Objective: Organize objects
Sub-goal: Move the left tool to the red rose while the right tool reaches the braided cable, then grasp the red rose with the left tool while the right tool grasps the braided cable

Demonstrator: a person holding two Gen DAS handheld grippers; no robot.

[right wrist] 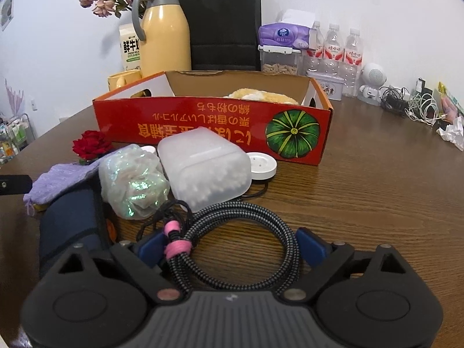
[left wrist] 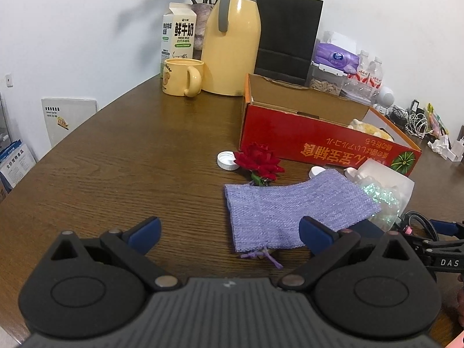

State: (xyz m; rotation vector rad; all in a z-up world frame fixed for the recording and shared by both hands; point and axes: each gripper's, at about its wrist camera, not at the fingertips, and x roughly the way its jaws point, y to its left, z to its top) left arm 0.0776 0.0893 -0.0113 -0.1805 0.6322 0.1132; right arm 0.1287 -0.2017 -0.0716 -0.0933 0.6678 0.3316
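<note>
My left gripper (left wrist: 230, 226) hovers open over the brown table, its right finger above the edge of a purple knitted pouch (left wrist: 290, 211). A red rose (left wrist: 258, 159) and a white cap (left wrist: 227, 160) lie beyond it, in front of the red cardboard box (left wrist: 290, 136). My right gripper (right wrist: 229, 240) is open, and a coiled braided cable (right wrist: 240, 214) with pink ties lies between its fingers, close to both pads. Ahead of it sit a shimmery plastic bag (right wrist: 133, 179), a frosted container of cotton swabs (right wrist: 206, 168) and a white disc (right wrist: 262, 165).
A yellow thermos (left wrist: 232, 43), mug (left wrist: 182, 76), milk carton (left wrist: 178, 34) and black paper bag (left wrist: 287, 34) stand behind the box. Tissues (right wrist: 282, 36), water bottles (right wrist: 333, 45) and tangled chargers (right wrist: 417, 107) line the back right. A navy object (right wrist: 69, 217) lies by my right gripper.
</note>
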